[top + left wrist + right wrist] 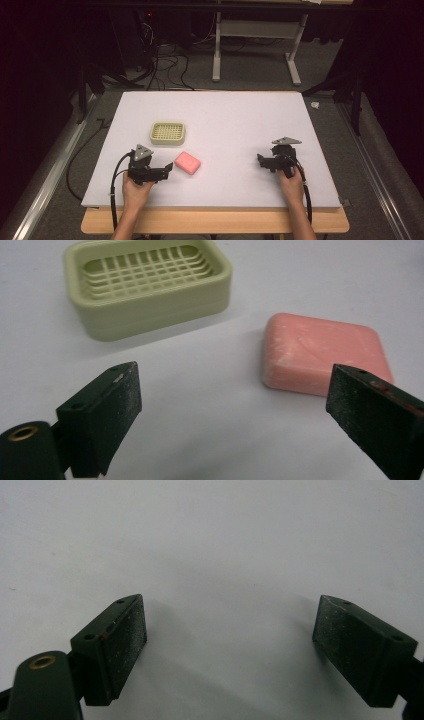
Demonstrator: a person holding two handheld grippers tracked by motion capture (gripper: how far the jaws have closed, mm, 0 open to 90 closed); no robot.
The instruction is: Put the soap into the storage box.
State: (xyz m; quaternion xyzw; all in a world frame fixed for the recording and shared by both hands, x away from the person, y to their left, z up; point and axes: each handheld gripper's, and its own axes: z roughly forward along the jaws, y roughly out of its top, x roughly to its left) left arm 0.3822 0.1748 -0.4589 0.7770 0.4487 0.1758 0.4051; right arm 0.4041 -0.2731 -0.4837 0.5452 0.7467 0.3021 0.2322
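Note:
A pink bar of soap lies on the white table top, just right of my left gripper. In the left gripper view the soap sits ahead and to the right, partly behind the right jaw, and my left gripper stands open with nothing between its jaws. A pale green soap dish with a slotted grid rests behind the soap, empty; the soap dish is at the upper left there. My right gripper is open over bare table at the right, and the right gripper holds nothing.
The white board lies on a wooden table whose front edge shows below it. Cables and a grey stand are on the floor behind. Bare table surface stretches ahead of the right gripper.

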